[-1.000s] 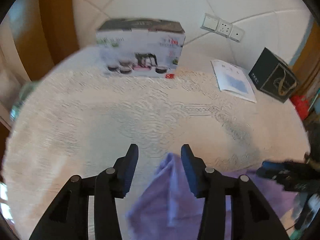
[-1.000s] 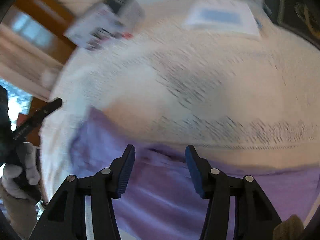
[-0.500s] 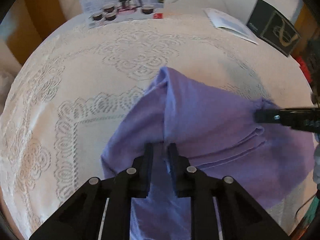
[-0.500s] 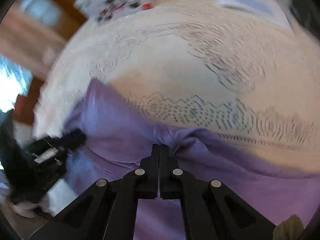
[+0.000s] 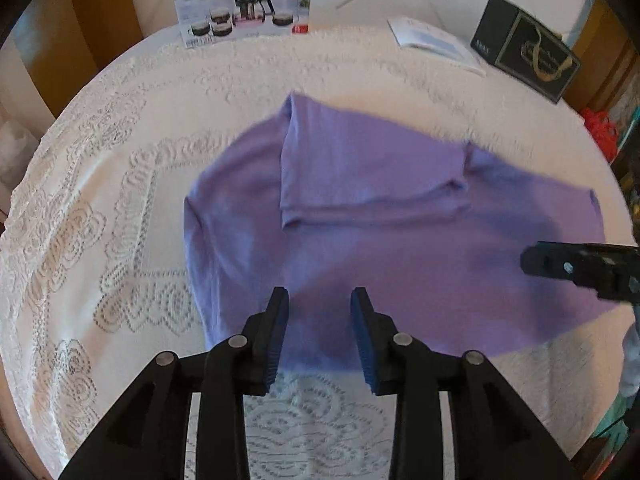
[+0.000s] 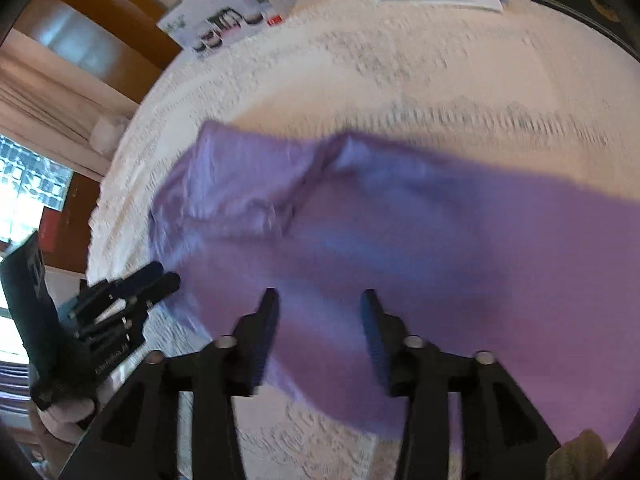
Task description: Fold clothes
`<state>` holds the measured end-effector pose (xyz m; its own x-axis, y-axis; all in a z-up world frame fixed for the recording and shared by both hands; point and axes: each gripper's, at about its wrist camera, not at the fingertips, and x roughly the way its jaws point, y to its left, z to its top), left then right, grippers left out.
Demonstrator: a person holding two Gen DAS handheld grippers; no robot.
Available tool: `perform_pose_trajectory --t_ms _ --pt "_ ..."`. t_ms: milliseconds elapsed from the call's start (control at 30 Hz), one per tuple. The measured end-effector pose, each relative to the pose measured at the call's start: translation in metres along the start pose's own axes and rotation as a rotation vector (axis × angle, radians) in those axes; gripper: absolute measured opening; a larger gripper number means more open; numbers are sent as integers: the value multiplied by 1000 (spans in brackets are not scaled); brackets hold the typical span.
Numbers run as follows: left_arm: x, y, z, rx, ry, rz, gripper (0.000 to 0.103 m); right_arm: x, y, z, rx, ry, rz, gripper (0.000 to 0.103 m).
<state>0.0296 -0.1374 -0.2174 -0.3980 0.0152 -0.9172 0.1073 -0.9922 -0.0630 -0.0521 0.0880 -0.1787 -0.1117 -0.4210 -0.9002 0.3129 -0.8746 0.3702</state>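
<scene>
Both grippers, left gripper [image 5: 319, 307] and right gripper [image 6: 319, 309], released above purple garment [image 5: 400, 240]. Only right view shows window [image 6: 28, 196].

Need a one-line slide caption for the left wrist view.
Open left gripper above purple garment on lace tablecloth.

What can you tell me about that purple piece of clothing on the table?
The purple garment looks like soft, thin knit. It lies mostly flat on the white lace tablecloth, with one part, perhaps a sleeve, folded across its upper half. A few creases show. Both grippers, left and right, are open over its near edge, holding nothing.
</scene>
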Motion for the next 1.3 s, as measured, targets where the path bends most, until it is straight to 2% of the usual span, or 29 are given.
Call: perform_pose_trajectory --t_ms 67,133,167,200,267,300,367,533,633,767,833,867,900,933,1000,1067,1133,1233,1267,1300 --pt "6 2 -4 2 3 6 34 6 -1 -7 -2 4 -12 63" --pt "11 4 -9 4 6 11 38 9 0 -11 -7 -18 -15 72" --pt "13 3 -10 8 5 15 42 9 1 -11 -5 -20 -8 78" --pt "15 0 -12 21 -2 20 51 10 1 -12 5 -27 9 88" --pt "18 -8 -17 48 -26 40 56 11 2 -12 28 -45 39 101" --pt "19 -9 -20 44 -40 57 60 11 3 -12 34 -52 31 103" --pt "20 -6 -24 13 -58 64 62 13 7 -12 47 -64 16 103" --pt "20 -6 -28 19 -58 47 62 15 15 -16 56 -100 -42 103" --pt "19 -5 -32 20 -68 49 62 19 23 -15 8 -73 -90 103" --pt "10 -9 -19 16 -76 52 62 26 36 -15 -84 -35 -171 103" --pt "11 -10 -17 11 -72 55 62 26 39 -17 -115 -25 -204 99" --pt "9 -8 -17 8 -68 57 62 22 37 -19 -120 -28 -239 78" --pt "8 -8 -17 3 -64 61 59 16 34 -21 -119 -37 -286 50" --pt "7 -9 -17 -3 -60 69 56 8 26 -25 -105 -41 -288 42" --pt "3 -13 -19 -13 -49 94 39 -8 4 -32 -70 -39 -252 37" --pt "-2 -18 -20 -16 -41 125 31 -23 -21 -41 -51 -30 -263 35" --pt "-16 -34 -22 -2 -64 158 31 -44 -57 -55 -39 -24 -288 35" --pt "-35 -69 -25 -39 -91 147 31 -66 -111 -69 -35 -6 -302 38" --pt "-41 -82 -26 -55 -99 139 31 -73 -129 -74 -42 4 -304 48" --pt "-45 -96 -28 -71 -106 133 32 -80 -147 -78 -50 13 -305 54"
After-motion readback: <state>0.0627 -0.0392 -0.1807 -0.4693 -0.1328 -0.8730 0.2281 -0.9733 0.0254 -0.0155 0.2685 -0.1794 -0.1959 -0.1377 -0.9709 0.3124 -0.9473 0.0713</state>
